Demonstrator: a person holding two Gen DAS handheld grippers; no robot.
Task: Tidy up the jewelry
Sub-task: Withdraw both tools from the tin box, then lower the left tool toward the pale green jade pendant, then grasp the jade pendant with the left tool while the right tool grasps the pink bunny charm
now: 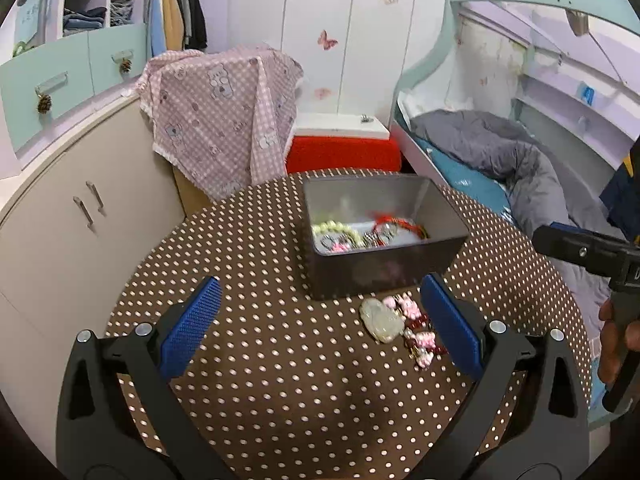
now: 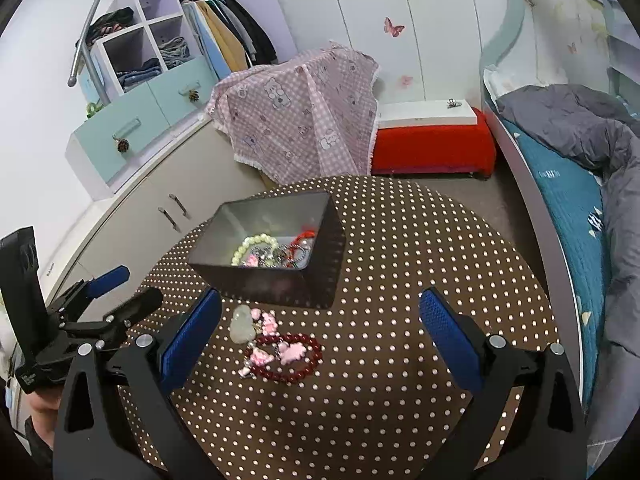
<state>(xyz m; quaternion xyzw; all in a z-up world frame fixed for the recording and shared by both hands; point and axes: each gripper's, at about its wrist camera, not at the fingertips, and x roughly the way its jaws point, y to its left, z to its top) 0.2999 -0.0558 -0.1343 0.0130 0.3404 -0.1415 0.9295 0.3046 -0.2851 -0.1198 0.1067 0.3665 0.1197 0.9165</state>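
A dark open box point(image 1: 384, 236) point(image 2: 272, 248) stands on the round polka-dot table point(image 1: 260, 280) point(image 2: 420, 280). Inside lie a pale green bead bracelet point(image 1: 340, 229) point(image 2: 254, 246), red cord pieces point(image 1: 400, 226) and other trinkets. In front of the box lie a pale jade pendant point(image 1: 380, 320) point(image 2: 242, 326), pink charms point(image 1: 412, 308) point(image 2: 290, 350) and a dark red bead bracelet point(image 2: 308, 364). My left gripper point(image 1: 318, 320) is open and empty above the table, the pendant between its fingers near the right one. My right gripper point(image 2: 320, 328) is open and empty, with the jewelry by its left finger.
A pink patterned cloth point(image 1: 224, 112) point(image 2: 304, 116) drapes over something behind the table. A red stool with a white box point(image 1: 344, 148) point(image 2: 432, 144) stands beyond. A cabinet point(image 1: 60, 232) is at left, a bed with grey duvet point(image 1: 500, 160) point(image 2: 580, 140) at right.
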